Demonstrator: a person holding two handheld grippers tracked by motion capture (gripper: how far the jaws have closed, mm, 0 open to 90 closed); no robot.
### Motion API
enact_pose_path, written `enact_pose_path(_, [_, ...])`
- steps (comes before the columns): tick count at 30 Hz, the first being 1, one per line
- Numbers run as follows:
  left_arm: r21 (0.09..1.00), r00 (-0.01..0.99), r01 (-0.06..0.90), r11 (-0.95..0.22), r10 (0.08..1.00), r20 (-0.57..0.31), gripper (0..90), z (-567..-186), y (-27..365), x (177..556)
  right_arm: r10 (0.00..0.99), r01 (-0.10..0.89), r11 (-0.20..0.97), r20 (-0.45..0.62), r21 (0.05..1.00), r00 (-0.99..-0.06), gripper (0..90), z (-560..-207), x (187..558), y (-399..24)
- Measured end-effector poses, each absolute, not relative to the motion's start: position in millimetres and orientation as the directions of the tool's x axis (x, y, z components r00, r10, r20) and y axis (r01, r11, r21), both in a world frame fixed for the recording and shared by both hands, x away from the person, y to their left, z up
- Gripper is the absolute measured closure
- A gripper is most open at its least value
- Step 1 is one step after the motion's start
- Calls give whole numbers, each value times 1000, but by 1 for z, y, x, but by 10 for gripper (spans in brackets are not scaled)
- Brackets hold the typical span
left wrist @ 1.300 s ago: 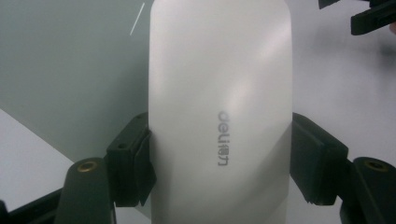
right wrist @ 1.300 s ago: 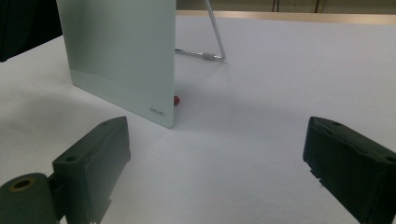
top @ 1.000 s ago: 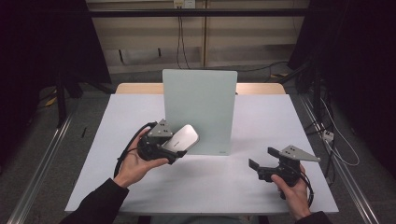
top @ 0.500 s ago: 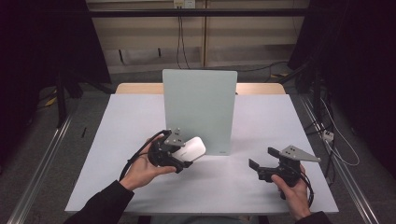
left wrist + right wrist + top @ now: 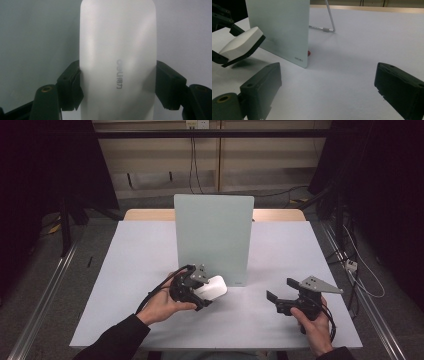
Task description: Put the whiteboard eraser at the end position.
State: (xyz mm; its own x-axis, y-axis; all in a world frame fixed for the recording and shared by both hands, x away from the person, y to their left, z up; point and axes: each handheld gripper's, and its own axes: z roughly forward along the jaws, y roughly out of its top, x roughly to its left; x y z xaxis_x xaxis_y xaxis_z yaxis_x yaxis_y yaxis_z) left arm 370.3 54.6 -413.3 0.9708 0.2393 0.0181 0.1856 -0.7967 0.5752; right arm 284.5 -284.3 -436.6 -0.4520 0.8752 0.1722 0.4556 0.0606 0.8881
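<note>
Here, the left tongs clamp a white board eraser by its sides, just above the tabletop before an upright whiteboard, seemingly for wiping. The right tongs wait wide apart, empty.

The high view is looking forward and down from above the person's side, taking in the whole table with the standing whiteboard at its middle. The left gripper view is sitting very close behind a white eraser, facing the whiteboard's pale front just beyond it. The right gripper view is riding low over the tabletop, looking across at the whiteboard from its right edge, near enough to be showing its rear wire stand. It is sharing the eraser and whiteboard with the other two views.
</note>
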Motion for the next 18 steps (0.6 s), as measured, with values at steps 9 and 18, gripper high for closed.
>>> enact_pose_path(9, [552, 972, 191, -811, 236, 10, 311, -422, 44, 371, 875, 454, 61, 170, 889, -452, 71, -437, 284, -285])
enact_pose_path(18, [535, 975, 172, -827, 220, 26, 310, -428, 37, 372, 875, 456, 61, 172, 888, -452, 70, -437, 285, -284])
